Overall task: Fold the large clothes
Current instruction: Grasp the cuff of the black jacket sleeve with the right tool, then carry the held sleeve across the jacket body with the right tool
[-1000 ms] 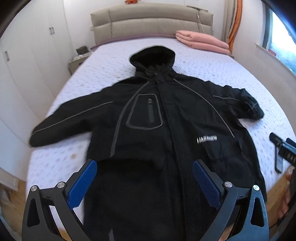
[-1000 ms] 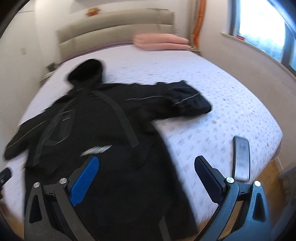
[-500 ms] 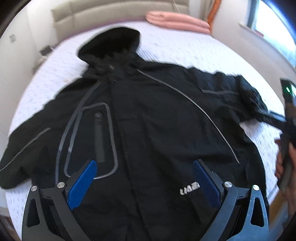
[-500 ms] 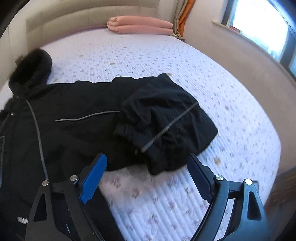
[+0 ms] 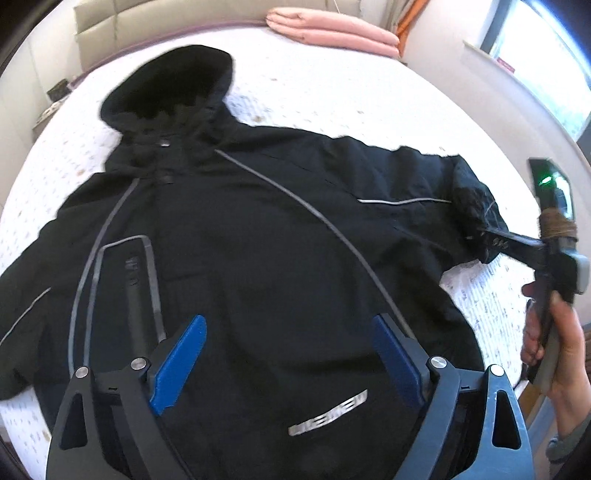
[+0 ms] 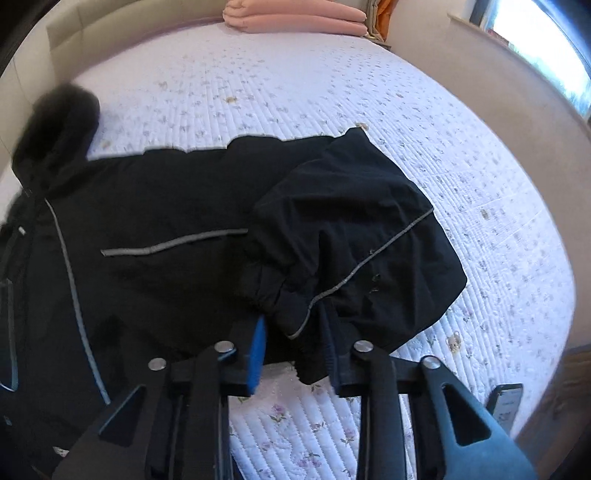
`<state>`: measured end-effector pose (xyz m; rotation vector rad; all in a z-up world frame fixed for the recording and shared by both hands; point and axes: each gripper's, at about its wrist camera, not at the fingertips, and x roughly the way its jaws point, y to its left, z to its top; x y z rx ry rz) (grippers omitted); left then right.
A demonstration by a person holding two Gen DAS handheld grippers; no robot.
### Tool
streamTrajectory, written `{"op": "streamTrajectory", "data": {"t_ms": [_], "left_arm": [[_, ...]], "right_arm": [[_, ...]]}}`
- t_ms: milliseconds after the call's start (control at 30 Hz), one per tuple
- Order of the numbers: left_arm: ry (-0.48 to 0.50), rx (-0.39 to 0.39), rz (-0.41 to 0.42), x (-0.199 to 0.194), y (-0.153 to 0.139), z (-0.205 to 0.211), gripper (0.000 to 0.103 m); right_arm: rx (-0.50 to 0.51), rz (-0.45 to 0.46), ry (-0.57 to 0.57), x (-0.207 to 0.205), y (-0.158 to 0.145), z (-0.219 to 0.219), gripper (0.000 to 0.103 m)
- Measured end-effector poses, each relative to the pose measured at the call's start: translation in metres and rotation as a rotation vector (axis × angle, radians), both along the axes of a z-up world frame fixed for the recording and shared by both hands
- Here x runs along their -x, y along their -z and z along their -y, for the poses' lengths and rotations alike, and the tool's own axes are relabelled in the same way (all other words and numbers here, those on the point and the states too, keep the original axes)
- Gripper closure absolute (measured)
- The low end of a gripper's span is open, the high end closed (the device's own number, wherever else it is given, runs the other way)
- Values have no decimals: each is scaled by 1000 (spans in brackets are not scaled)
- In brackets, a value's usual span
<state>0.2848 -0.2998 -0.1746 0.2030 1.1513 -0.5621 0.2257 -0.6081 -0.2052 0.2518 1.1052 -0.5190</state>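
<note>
A black hooded jacket (image 5: pixel 280 236) lies face up and spread out on the bed, hood (image 5: pixel 170 85) towards the headboard. My left gripper (image 5: pixel 290 325) hovers over the chest near the silver logo; its jaws stand wide and are closing slightly, with nothing pinched. My right gripper (image 6: pixel 293 325) is at the folded-back cuff of the jacket's sleeve (image 6: pixel 351 240), jaws closing, pads pressing the cuff's edge between them. The left wrist view shows that right gripper (image 5: pixel 484 234) biting the cuff, held by a hand (image 5: pixel 554 339).
The bed (image 6: pixel 332 92) has a pale flowered quilt. A folded pink blanket (image 5: pixel 332 31) lies by the headboard. A small dark device (image 6: pixel 508 400) sits at the bed's near right edge. A window wall runs along the right; a nightstand (image 5: pixel 55 99) stands at far left.
Both grippers came down closer to the jacket. The left moved forward over the chest. The right went to the sleeve cuff and its jaws narrowed from wide open onto the fabric.
</note>
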Motion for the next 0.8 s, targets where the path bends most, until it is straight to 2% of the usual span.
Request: {"op": "streamTrajectory", "data": {"t_ms": [67,133,200,233,367,500,533,567,600,667,700,800], "left_arm": [[8,13,-18,0,1,20,12],[10,27,-22,3,0,47,22],[38,38,-26,5,-1,84,60],[56,44,-37,6,-1,99,65],[107,116,-47,5,-4,173,65],[142,130,-21,0,-3,228,57],[144,125,-22,-2,0,238,52],[140,115,-20,-5,3,246,41],[131,103,-15,-6,6,252,35],[114,67,-9,-11,17,264,33],[107,54,-15,-14,22,268,33],[76,5,-60,-24,45,273,33]], "right_arm": [[-49,36,7,4,-12,15,80],[-79,73,9,13,-32,36,81],[-84,105,1,21,-57,63,84],[-76,120,2,26,-71,81,84],[-105,130,46,34,-97,153,84],[-90,97,95,34,-86,226,84],[-82,87,118,35,-77,247,84],[-95,79,132,38,-70,264,84],[-142,71,152,38,-55,286,83],[-226,58,211,51,-32,322,80],[-272,54,229,52,-18,336,75],[-371,17,300,61,20,371,69]]}}
